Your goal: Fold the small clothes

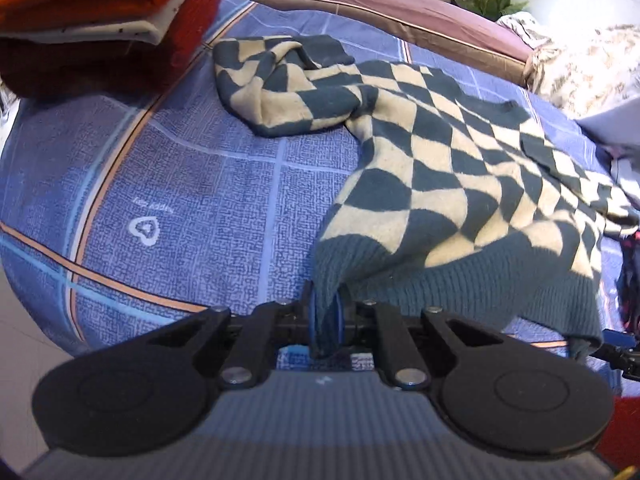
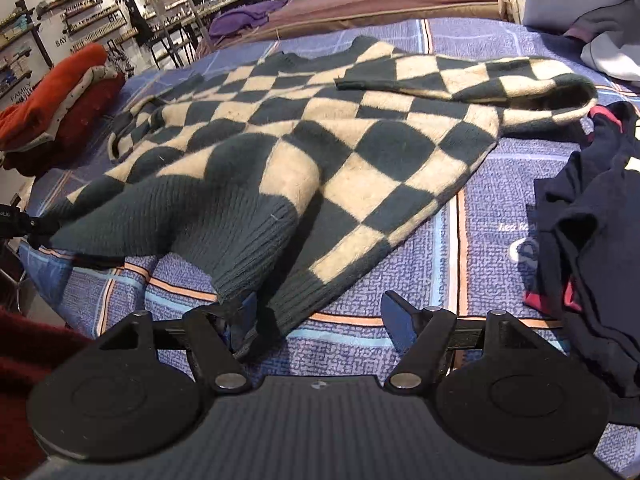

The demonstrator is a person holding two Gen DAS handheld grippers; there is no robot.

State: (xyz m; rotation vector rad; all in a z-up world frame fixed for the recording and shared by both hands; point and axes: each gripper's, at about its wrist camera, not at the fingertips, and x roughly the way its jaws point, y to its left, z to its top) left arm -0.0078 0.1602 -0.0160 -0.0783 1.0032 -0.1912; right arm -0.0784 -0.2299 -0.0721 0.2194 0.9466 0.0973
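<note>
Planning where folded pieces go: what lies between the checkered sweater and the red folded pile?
In the left wrist view, only bare blue patterned bedsheet lies between the checkered sweater and the red folded pile.

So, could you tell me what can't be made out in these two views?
- Left wrist: the left gripper's fingertips, buried in the checkered sweater's hem.
- Right wrist: the dark garment, cut by the right edge.
- Right wrist: the shelf items, too small.

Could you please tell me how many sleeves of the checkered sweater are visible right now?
2: one sleeve lies bunched toward the folded red stack; the other sleeve is folded across the checkered sweater near the dark garment.
</note>
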